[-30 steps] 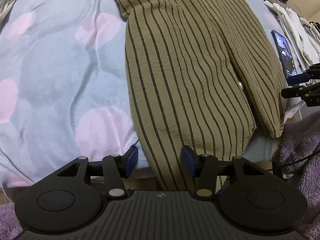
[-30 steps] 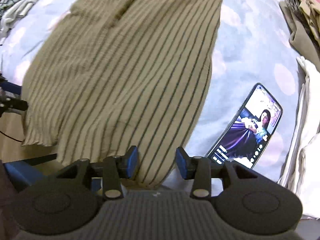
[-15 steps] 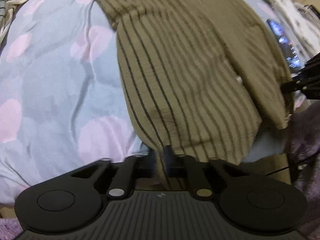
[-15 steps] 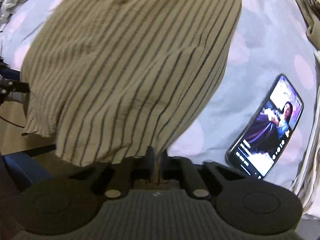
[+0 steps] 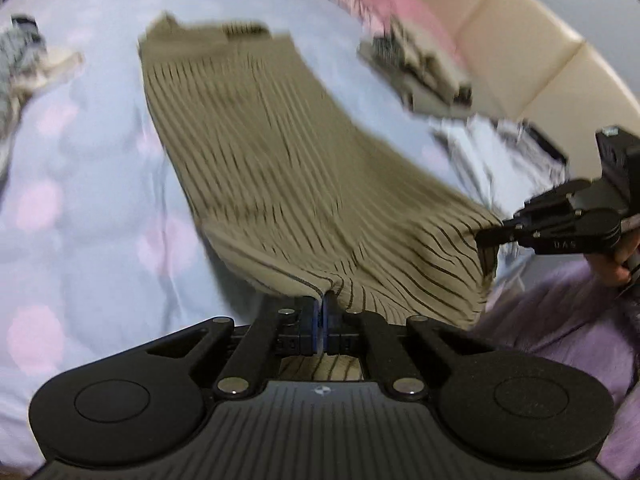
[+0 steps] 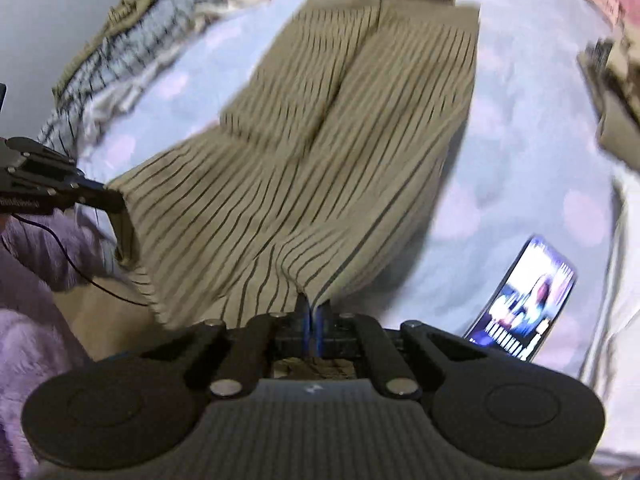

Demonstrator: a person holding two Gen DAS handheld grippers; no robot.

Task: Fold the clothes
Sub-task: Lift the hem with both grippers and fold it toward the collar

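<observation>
The left gripper [image 5: 321, 306] has its fingers [image 5: 308, 320] pressed together on the near hem of a tan striped garment [image 5: 280, 168], with a bit of the cloth showing behind the pads. The right gripper [image 6: 311, 312] is likewise clamped on the near edge of the same garment [image 6: 320, 152], toward its other corner. Between the two grips the hem is lifted off the bed [image 5: 88, 184] and sags slightly, while the far end of the garment lies flat on the pale blue bedspread with faint pink spots.

In the left wrist view the right gripper [image 5: 490, 236] appears at the right edge, pinching the garment's corner, with a hand [image 5: 612, 268] behind it and a fuzzy purple sleeve [image 5: 560, 320] below. In the right wrist view the left gripper [image 6: 114, 200] appears at the left edge, holding the opposite corner.

A phone [image 6: 524, 304] with a lit screen lies on the bed just to the right of the garment, apart from it. Other clothes [image 6: 120, 56] are heaped along the far left side of the bed, and a blurred pile of clothes [image 5: 416, 64] sits at the far right. Both views are blurred.
</observation>
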